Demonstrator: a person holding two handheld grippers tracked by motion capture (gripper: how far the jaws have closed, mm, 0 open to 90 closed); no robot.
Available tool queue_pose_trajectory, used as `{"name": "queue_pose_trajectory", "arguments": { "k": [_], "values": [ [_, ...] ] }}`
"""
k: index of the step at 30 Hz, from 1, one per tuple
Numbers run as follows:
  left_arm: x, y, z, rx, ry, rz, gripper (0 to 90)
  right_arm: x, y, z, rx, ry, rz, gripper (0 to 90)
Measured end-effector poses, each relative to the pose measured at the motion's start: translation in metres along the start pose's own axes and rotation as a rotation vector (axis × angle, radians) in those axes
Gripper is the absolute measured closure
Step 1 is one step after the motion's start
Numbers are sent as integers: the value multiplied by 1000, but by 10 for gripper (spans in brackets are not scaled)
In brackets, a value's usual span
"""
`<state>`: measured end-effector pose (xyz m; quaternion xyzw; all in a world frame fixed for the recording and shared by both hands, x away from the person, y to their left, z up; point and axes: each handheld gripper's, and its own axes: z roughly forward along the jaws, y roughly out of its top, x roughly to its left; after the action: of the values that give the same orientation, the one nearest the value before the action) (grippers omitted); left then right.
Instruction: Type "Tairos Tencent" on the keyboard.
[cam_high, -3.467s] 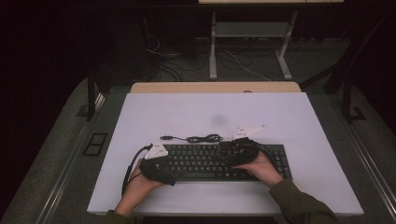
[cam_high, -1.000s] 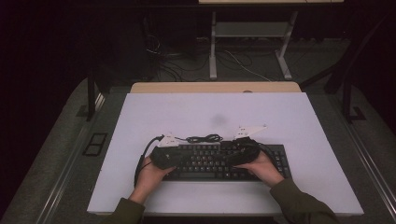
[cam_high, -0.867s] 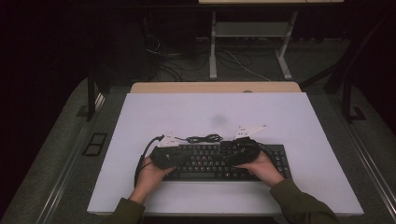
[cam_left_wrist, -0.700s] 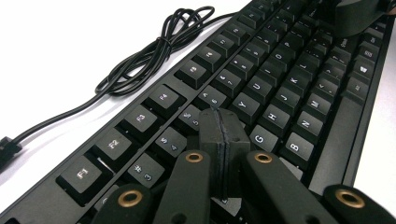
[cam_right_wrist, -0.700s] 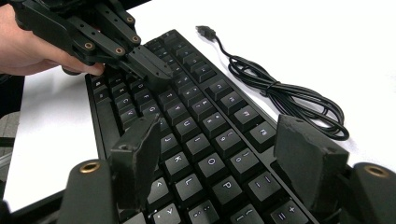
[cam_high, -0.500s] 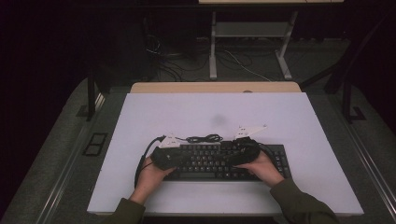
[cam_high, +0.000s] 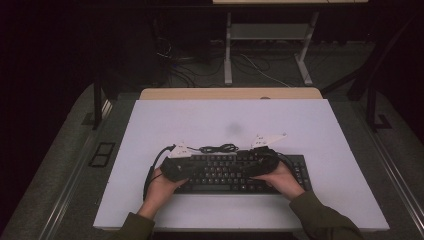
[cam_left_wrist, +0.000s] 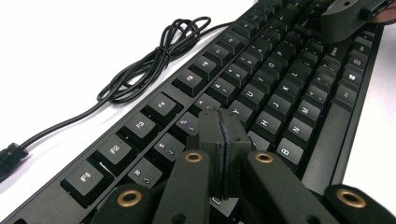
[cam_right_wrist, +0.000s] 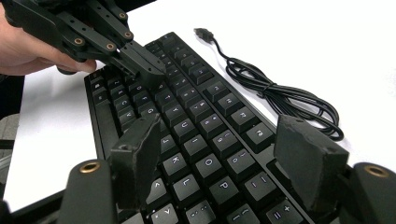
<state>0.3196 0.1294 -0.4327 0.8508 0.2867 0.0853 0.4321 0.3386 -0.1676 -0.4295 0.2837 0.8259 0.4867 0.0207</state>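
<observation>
Left hand (cam_high: 160, 187): at the near left corner of the keyboard (cam_high: 225, 172), wrapped around its gripper.
Right hand (cam_high: 281, 177): at the near edge of the keyboard, right of its middle.
Left gripper (cam_left_wrist: 219, 140): fingers pressed together, nothing between them, making one blunt tip over the upper letter rows in the left half of the keyboard; not possible to tell if a key is already pushed down.
Right gripper (cam_right_wrist: 222, 149): fingers spread wide, pinching nothing, hovering over the letter keys in the right half of the keyboard.
Keyboard: flat on the table (cam_high: 310, 125), close to its near edge, long side toward the person.
Cable (cam_high: 217, 148): coiled in a loose bundle just behind the far edge of the keyboard, plug lying free.
Change: a few seconds earlier, left gripper off the left end of the keyboard; now above the keys. During the last second, no motion at either side.
Meaning: probably key pressing with the closed left tip as a poking finger; approach seems finished and the push itself comes next, needing a small straight descent on one key, without touching its neighbours.
</observation>
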Motion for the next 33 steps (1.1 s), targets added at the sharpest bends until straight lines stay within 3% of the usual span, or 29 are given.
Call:
{"name": "queue_pose_trajectory", "arguments": {
  "k": [18,26,33],
  "values": [
    [-2,-6,-17,-37,-4,-24,578,-1,0,0,-3,-2,1,315],
    [-3,-10,-23,-46,-7,-4,421,0,0,0,3,-6,2,323],
    [-3,-14,-24,-43,3,-12,286,1,0,1,16,-6,-6,361]
  ]
}}
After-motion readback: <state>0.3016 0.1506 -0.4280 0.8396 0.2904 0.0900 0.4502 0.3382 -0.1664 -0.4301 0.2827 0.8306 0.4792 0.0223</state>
